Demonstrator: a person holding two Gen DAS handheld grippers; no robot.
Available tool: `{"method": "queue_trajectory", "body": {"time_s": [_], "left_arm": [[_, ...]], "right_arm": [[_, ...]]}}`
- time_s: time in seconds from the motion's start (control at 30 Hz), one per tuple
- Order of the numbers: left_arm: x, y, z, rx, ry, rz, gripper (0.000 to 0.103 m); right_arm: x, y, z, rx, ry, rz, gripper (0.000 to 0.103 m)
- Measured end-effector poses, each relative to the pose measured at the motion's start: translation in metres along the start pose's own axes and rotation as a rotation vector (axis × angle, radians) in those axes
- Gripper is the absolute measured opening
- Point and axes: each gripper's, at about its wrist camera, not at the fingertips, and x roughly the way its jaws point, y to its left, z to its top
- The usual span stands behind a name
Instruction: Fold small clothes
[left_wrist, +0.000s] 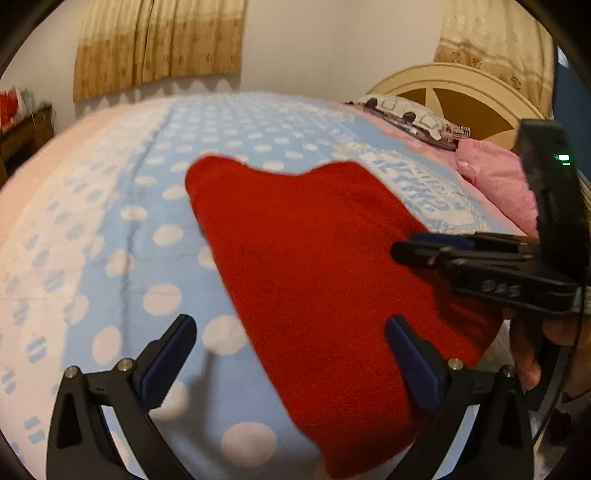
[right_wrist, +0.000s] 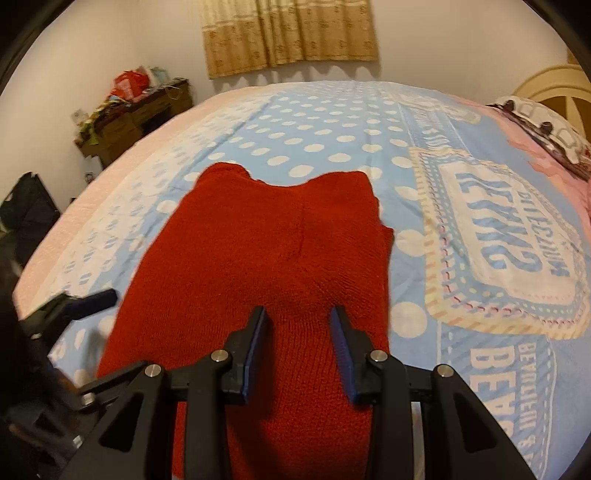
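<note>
A red knitted garment (left_wrist: 314, 258) lies spread on the blue polka-dot bedspread (left_wrist: 147, 221); it also fills the middle of the right wrist view (right_wrist: 273, 240). My left gripper (left_wrist: 291, 332) is open, its right finger over the garment's near edge and its left finger over the bedspread. My right gripper (right_wrist: 299, 332) is open above the garment's near part, nothing between the pads. In the left wrist view the right gripper (left_wrist: 402, 253) reaches in from the right over the garment. The left gripper's finger (right_wrist: 92, 299) shows at the left of the right wrist view.
Pillows (left_wrist: 417, 118) and a pink cushion (left_wrist: 498, 177) lie by the cream headboard (left_wrist: 461, 92). A cluttered wooden side table (right_wrist: 136, 110) stands by the far wall under curtains (right_wrist: 288, 33). A printed white panel (right_wrist: 498, 251) on the bedspread lies right of the garment.
</note>
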Motion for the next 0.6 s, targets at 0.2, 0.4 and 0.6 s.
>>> {"method": "queue_trajectory", "body": {"time_s": [0.2, 0.4, 0.6], "left_arm": [[0.017, 0.004, 0.001, -0.050, 0.060, -0.081, 0.103], [0.018, 0.011, -0.005, -0.094, 0.060, -0.148, 0.103], [0.016, 0.011, -0.008, -0.098, 0.043, -0.149, 0.103]], "right_arm": [[0.011, 0.002, 0.003, -0.066, 0.020, -0.008, 0.038], [-0.016, -0.017, 0.016, 0.024, -0.065, 0.110, 0.041], [0.003, -0.061, 0.042, 0.210, -0.042, 0.149, 0.064]]}}
